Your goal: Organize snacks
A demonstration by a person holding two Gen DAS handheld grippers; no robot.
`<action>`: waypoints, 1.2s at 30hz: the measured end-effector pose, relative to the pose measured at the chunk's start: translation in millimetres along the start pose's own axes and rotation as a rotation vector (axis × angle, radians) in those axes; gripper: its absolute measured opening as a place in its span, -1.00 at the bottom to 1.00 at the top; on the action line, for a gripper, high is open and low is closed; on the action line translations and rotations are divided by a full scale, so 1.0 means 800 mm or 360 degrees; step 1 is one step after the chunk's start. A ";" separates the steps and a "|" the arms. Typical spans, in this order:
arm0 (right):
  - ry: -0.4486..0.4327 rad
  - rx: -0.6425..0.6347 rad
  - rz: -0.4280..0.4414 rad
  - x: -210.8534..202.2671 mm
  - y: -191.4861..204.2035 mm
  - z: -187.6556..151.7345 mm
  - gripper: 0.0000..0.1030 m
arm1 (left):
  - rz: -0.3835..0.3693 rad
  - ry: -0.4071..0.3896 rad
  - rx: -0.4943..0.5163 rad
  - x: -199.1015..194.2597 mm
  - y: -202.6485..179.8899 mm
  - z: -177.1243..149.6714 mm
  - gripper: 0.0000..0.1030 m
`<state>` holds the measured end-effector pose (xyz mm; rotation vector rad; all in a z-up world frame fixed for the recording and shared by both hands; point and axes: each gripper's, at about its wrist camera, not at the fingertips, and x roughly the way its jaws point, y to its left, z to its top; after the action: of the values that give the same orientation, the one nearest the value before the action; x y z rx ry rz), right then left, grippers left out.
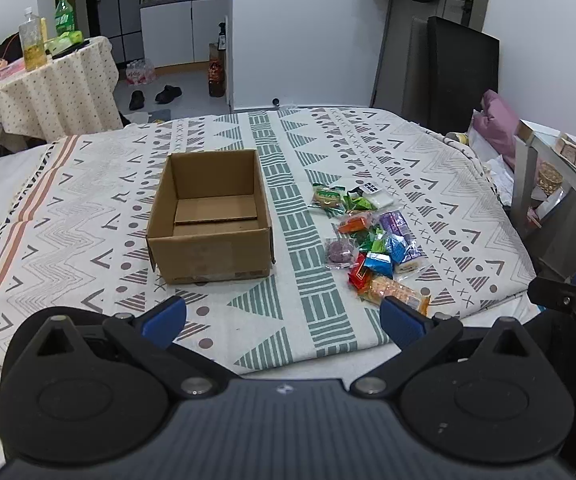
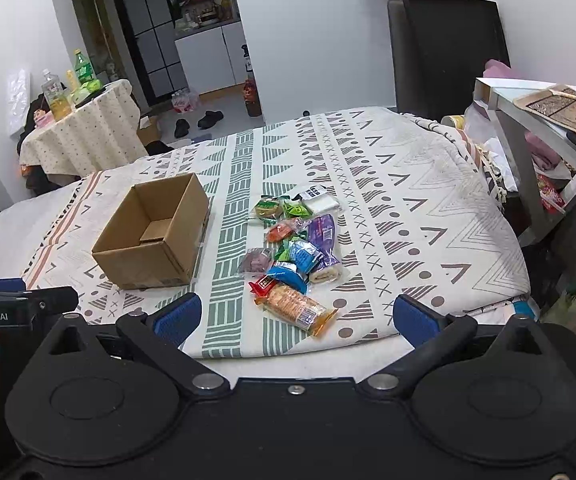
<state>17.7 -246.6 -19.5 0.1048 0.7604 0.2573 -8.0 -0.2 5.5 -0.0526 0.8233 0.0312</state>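
Snacks [image 2: 291, 256] lie piled beside the empty box [image 2: 152, 232] on the bed [image 2: 407, 216]; both claws, left [image 1: 284, 320] and right [image 2: 293, 318], gape wide and empty, so take the nearest orange packet [image 2: 293, 306] first.

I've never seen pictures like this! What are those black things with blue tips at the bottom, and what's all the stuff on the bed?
Those are two grabbing tools that a person holds, one in each hand. Each has a small camera looking out along its two fingers, so one picture comes from the left gripper and one from the right gripper. Both are wide open and hold nothing. On the patterned bedspread sits an empty cardboard box, open at the top. Beside it lies a pile of snacks in colourful wrappers, none in the box yet.
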 end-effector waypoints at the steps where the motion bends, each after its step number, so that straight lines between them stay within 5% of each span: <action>1: 0.0002 0.0002 0.0002 -0.001 0.000 0.000 1.00 | 0.0000 0.0004 0.0000 0.000 -0.001 0.000 0.99; 36: -0.0027 -0.0044 0.0008 -0.009 0.017 0.000 1.00 | -0.0039 -0.0038 -0.0015 -0.023 -0.009 -0.009 0.99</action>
<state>9.9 -235.7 -12.2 0.0828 0.7394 0.2715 -25.6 -7.9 14.8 -0.0712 0.7989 0.0126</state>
